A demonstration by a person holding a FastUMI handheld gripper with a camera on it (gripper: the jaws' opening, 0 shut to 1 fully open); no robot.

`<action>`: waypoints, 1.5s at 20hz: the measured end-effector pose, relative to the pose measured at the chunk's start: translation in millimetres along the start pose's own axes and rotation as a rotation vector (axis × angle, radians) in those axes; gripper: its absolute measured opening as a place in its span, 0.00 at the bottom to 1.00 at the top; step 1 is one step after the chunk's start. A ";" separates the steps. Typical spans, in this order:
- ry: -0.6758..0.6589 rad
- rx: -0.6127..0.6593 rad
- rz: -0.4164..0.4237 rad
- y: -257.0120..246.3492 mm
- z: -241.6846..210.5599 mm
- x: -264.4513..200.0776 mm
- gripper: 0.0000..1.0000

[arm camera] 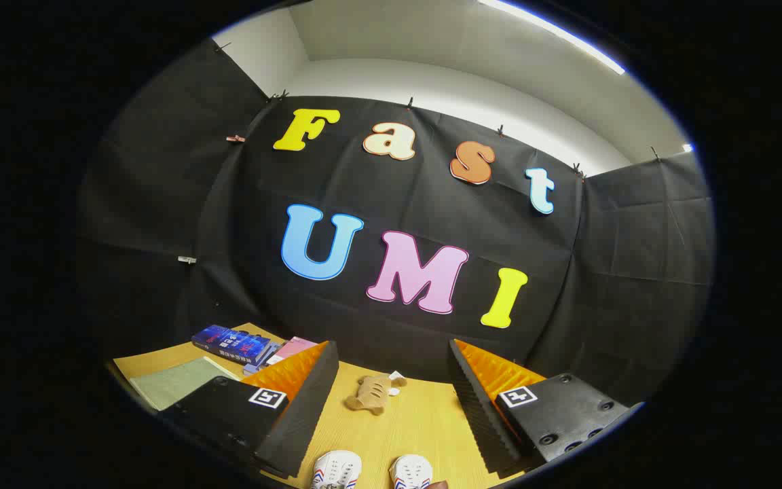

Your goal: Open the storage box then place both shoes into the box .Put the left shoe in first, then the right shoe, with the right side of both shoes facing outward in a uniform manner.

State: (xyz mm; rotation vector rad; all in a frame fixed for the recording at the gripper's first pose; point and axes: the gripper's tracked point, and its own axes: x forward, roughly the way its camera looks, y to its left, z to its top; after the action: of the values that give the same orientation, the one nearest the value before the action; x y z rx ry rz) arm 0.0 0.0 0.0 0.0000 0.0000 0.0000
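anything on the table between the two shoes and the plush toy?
Nothing: in the gripper view, bare wooden table separates the shoes from the plush toy. The gripper is open, holding nothing.

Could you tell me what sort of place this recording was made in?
Probably a staged recording booth, not a lived-in room: black cloth walls clipped up around a wooden table, with white shoes between the open gripper fingers, books and a plush toy beyond.

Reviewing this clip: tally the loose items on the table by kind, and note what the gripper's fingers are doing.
White shoes: 2
Books: 2, a blue book and a pink one
Green mat: 1
Tan plush toy: 1
Total: 6
The gripper is open, its fingers holding nothing, the shoes lying between them.
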 end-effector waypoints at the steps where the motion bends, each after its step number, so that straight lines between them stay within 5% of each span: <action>1: 0.002 0.001 0.002 0.9 -1.3 0.5 0.97; 22: 0.031 0.052 0.059 21.7 -8.6 3.7 0.97; 30: 0.098 0.171 0.211 49.3 -31.2 5.8 0.97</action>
State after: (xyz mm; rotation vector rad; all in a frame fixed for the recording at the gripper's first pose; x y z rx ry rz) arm 5.8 49.3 -31.2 0.1711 0.0979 0.2114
